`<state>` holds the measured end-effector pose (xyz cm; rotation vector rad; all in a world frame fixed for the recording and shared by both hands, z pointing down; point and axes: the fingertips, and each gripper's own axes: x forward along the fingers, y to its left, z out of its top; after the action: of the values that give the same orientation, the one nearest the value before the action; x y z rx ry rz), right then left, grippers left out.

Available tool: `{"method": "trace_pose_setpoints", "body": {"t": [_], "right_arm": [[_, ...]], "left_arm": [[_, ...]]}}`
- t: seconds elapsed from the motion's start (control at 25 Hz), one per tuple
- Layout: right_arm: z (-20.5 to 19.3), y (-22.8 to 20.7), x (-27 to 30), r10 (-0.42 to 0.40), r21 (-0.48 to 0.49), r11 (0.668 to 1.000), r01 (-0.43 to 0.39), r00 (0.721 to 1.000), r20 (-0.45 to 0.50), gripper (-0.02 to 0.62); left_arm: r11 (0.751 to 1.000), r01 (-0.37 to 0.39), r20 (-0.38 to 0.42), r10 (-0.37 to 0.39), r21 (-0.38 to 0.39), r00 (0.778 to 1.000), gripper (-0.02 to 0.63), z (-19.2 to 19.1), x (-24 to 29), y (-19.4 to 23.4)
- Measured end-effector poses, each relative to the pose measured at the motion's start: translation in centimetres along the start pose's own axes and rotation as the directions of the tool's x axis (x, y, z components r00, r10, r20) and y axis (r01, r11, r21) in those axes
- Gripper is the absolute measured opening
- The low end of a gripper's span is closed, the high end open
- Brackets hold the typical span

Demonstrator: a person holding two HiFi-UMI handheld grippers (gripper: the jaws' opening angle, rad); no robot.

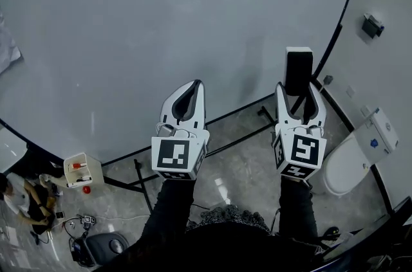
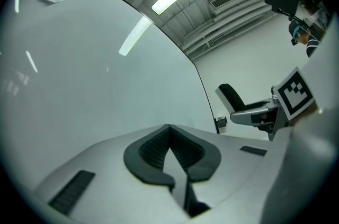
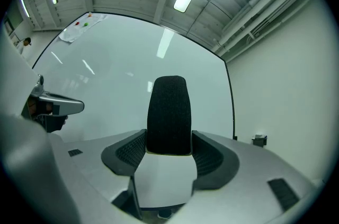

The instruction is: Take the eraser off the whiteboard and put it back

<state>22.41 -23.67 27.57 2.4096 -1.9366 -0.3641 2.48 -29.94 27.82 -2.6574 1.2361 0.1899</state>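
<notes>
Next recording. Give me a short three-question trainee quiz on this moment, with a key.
1. True or false: the left gripper has its jaws together with nothing between them.
2. What does the right gripper hold? A) a red marker pen B) the rectangular eraser with black felt face and white body C) a folded cloth
3. Fill in: in the head view, the ___ gripper is nearer the black edge strip of the large white whiteboard.

Key: 1 true; 2 B; 3 right.
</notes>
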Motion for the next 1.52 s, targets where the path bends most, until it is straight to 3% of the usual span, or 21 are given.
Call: {"method": "trace_pose_setpoints", "body": {"t": [0.36,0.68,1.52], "right_arm": [[-1.0,-0.8,-0.6,-0.058,-0.015,0.998,0.057,0.998,-0.028,0.276],[-2.4,-4.4,0.7,-0.097,0.009,0.995,0.098,0.994,-0.04,0.276],[-5.3,-15.3,10.1,0.043,0.061,0.997,-0.041,0.998,-0.041,0.276]], "left_arm": [[0.999,0.04,0.031,-0.04,-0.016,0.999,0.006,0.1,0.9,0.3],[0.999,0.048,0.021,-0.048,0.004,0.999,0.006,0.0,3.0,-1.2],[0.986,-0.157,0.02,0.156,0.054,0.988,0.006,0.6,10.0,-6.2]]}}
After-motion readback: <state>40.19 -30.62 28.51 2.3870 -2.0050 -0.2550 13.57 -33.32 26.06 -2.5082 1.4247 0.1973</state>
